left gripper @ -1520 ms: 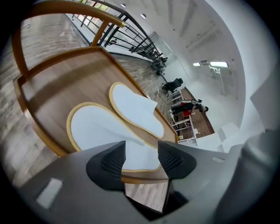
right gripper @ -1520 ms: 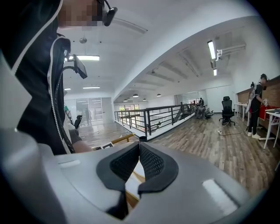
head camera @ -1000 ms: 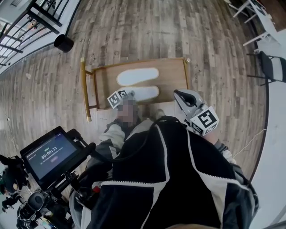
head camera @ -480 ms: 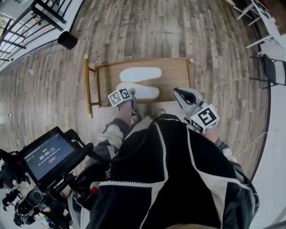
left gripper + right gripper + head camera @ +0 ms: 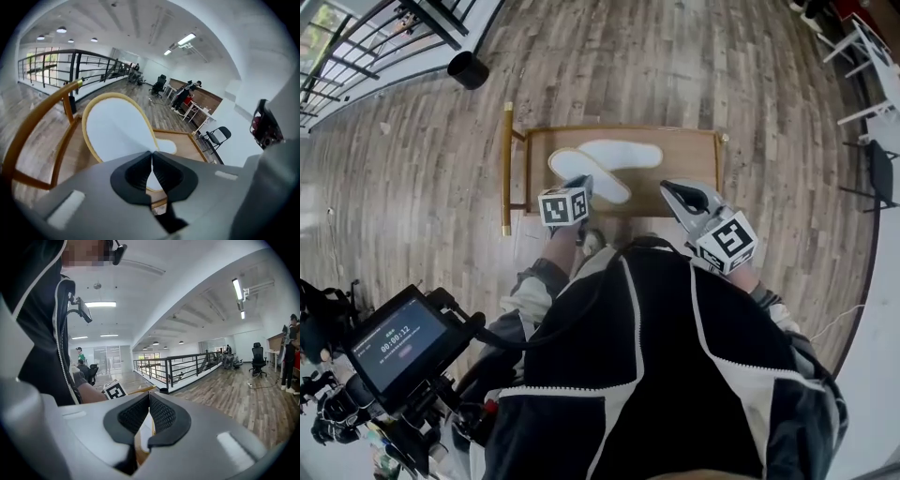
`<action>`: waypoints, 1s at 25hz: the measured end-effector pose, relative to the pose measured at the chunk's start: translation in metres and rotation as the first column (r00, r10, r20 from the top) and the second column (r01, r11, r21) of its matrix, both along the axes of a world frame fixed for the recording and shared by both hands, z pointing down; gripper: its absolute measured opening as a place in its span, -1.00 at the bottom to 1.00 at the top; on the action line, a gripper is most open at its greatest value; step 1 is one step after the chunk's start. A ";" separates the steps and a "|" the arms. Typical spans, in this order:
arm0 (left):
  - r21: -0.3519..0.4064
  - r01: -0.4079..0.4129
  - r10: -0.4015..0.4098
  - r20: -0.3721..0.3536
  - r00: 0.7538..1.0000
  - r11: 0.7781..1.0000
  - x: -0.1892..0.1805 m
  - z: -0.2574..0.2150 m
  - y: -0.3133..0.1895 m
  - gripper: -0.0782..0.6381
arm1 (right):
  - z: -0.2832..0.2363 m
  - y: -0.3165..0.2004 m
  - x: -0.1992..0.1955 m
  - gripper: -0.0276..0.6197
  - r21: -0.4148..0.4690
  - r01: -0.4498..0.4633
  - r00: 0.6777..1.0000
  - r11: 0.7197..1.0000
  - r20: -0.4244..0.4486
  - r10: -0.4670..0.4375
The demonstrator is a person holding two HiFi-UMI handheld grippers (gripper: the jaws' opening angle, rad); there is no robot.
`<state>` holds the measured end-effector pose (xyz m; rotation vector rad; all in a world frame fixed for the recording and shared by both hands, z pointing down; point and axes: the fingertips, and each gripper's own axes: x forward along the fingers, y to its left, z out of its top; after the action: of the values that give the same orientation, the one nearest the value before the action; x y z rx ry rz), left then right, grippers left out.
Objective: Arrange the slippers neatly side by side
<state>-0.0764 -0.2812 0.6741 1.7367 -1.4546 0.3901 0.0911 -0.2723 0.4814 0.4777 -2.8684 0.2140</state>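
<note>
Two white slippers lie on a low wooden table (image 5: 684, 167). The far slipper (image 5: 630, 151) lies flat across it. The near slipper (image 5: 584, 172) is slanted, its end crossing under the far one. My left gripper (image 5: 581, 185) is shut on the near slipper's edge. In the left gripper view that slipper (image 5: 117, 127) rears up, white with a yellow rim, pinched at the left gripper (image 5: 151, 153), and the far slipper (image 5: 168, 146) shows behind. My right gripper (image 5: 669, 190) hovers at the table's near right edge, shut and holding nothing; in its own view the right gripper (image 5: 149, 395) shows closed pads.
The table has a raised wooden rail (image 5: 505, 169) at its left end. A black bin (image 5: 468, 69) stands on the plank floor far left. A camera rig with a screen (image 5: 396, 343) hangs at lower left. Chairs (image 5: 874, 56) stand at the right, a metal railing (image 5: 356, 37) upper left.
The left gripper has closed on the near slipper and swung it from parallel to a slant, one end raised. The right gripper has stayed near the table's right edge.
</note>
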 end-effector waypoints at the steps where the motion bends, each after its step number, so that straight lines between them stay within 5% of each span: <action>1: 0.027 -0.019 0.018 0.035 0.999 0.999 -0.002 -0.009 -0.003 -0.70 | 0.001 -0.004 -0.004 -0.89 0.000 0.014 1.000 1.000 0.002 -0.014; 5: 0.160 -0.081 0.052 0.173 0.984 0.984 -0.013 -0.052 -0.014 -0.70 | 0.008 -0.019 -0.021 -0.89 -0.002 0.070 0.997 0.998 0.018 -0.070; 12: 0.370 -0.232 0.086 0.372 0.924 0.900 -0.034 -0.153 0.031 -0.71 | -0.006 0.014 -0.070 -0.89 -0.001 0.145 0.989 0.989 0.018 -0.145; 17: 0.394 -0.300 0.102 0.451 0.887 0.869 -0.038 -0.174 0.053 -0.71 | -0.006 0.023 -0.092 -0.89 0.000 0.183 0.983 0.983 0.023 -0.183; 25: 0.332 -0.331 0.140 0.488 0.862 0.883 -0.050 -0.152 0.064 -0.71 | 0.001 0.026 -0.096 -0.89 -0.002 0.175 0.984 0.985 0.029 -0.175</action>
<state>-0.1262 -0.2171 0.5224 2.2909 -1.7389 0.7057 -0.0045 -0.2467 0.4828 0.2214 -2.9159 0.1983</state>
